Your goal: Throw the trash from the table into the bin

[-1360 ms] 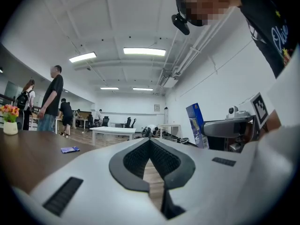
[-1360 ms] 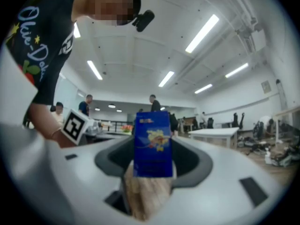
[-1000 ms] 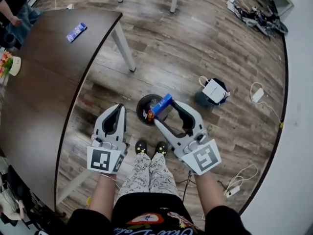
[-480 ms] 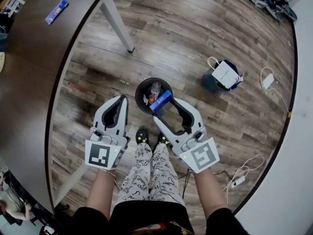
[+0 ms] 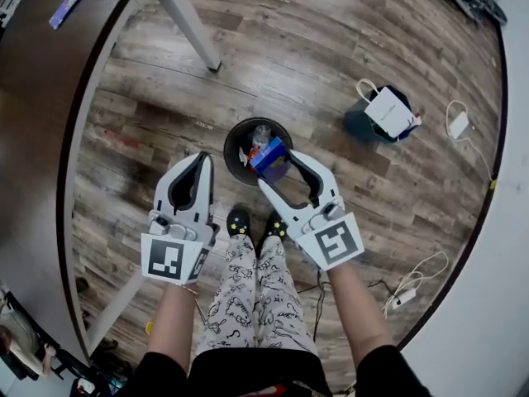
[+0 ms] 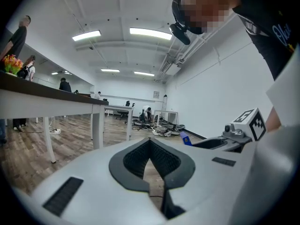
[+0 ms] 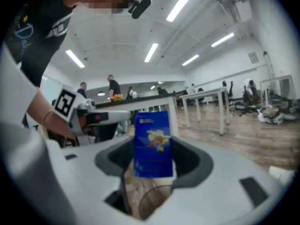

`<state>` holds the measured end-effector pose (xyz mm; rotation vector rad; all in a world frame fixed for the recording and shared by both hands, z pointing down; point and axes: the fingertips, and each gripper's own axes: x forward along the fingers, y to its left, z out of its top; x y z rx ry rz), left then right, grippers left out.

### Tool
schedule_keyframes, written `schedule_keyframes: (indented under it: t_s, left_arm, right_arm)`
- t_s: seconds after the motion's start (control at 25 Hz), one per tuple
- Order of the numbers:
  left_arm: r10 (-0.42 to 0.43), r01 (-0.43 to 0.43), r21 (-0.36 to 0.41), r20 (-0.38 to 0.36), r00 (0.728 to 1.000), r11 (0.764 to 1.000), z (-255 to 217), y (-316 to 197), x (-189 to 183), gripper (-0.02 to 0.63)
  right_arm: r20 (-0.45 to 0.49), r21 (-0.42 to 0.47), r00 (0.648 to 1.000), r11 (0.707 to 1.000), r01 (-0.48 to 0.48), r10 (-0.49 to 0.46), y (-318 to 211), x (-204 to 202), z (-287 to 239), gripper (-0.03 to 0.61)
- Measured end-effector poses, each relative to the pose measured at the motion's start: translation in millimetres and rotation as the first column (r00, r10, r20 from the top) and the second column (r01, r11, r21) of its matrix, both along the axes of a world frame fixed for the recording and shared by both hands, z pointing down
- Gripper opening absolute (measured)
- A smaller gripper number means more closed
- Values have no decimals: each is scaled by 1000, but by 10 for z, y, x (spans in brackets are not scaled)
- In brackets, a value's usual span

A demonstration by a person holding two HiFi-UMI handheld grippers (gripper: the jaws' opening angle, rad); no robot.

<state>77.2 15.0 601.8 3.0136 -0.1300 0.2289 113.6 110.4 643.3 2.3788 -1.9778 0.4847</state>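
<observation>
**Left gripper** (image 5: 201,160): held out ahead of the person's left thigh on a straight forearm (image 5: 172,325), marker cube nearest the body, nose pointing to the far side. It sits just left of the bin and apart from it. In the left gripper view (image 6: 151,141) its jaws meet at the tips with nothing between them.

**Right gripper** (image 5: 277,165): held out on the right forearm (image 5: 354,304), angled inward toward the far left, its nose over the near right part of the bin. Its jaws stand moderately apart and clamp a packet.

**Blue packet** (image 5: 270,154): flat and glossy with a yellow print, standing upright between the right jaws in the right gripper view (image 7: 152,144); it hangs above the bin's opening.

**Bin** (image 5: 234,136): round and black, on the wooden floor just beyond the person's shoes (image 5: 239,223). A clear bottle (image 5: 262,134) and other scraps lie inside.

**Table** (image 5: 33,106): dark brown top at the left, white legs.

**Blue wrapper** (image 5: 69,4): lies flat on the far part of the table.

**White paper bag** (image 5: 388,111): on the floor, well right of the bin.
</observation>
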Motion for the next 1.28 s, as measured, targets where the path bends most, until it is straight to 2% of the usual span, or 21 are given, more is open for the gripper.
schedule_keyframes:
  t_s: [0.28, 0.44, 0.6, 0.96, 1.28]
  left_arm:
    - [7, -7, -13, 22, 1000, 1000, 352, 40, 51, 7]
    - [43, -41, -28, 53, 998, 999, 485, 103, 66, 6]
    - [35, -33, -33, 72, 997, 999, 535, 73, -31, 6]
    - [2, 0, -38, 61, 998, 999, 463, -69, -82, 6]
    - [-16, 19, -35, 78, 997, 999, 495, -148, -158, 6]
  right_arm:
    - [32, -49, 999, 999, 4, -3, -44, -38, 406, 247]
    - [52, -114, 998, 993, -27, 33, -18, 54, 740, 247]
    - [60, -164, 997, 986, -38, 49, -63, 111, 988, 247]
    - [67, -216, 993, 973, -77, 93, -191, 203, 1191, 248]
    - [83, -241, 993, 969, -56, 78, -274, 164, 1300, 249]
